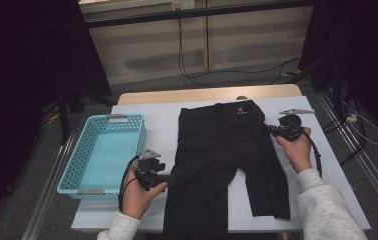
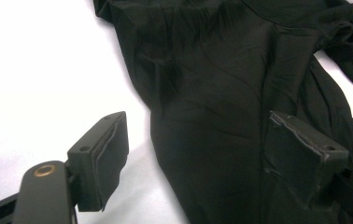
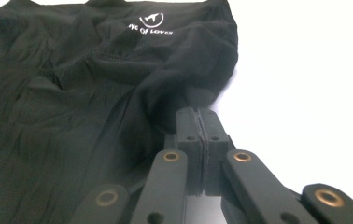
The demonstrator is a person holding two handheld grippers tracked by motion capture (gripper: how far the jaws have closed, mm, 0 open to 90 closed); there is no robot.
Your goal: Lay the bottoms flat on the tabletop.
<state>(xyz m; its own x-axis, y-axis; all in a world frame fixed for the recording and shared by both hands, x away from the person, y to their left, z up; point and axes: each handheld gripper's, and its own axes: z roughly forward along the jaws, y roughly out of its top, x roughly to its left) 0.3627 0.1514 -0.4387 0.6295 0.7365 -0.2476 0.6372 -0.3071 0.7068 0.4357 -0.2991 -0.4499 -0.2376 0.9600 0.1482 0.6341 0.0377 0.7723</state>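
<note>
High view: right hand reaches forward, right gripper pinches black shorts edge; left gripper wide, straddling shorts edge.

A wooden table under a white sheet stands on a grey floor. At the far side, pale wall panels rise behind black cables. Dark curtains hang left and right.

Light grey fleece sleeves; black hand-held gripper arms, brass-ringed pivots.
</note>
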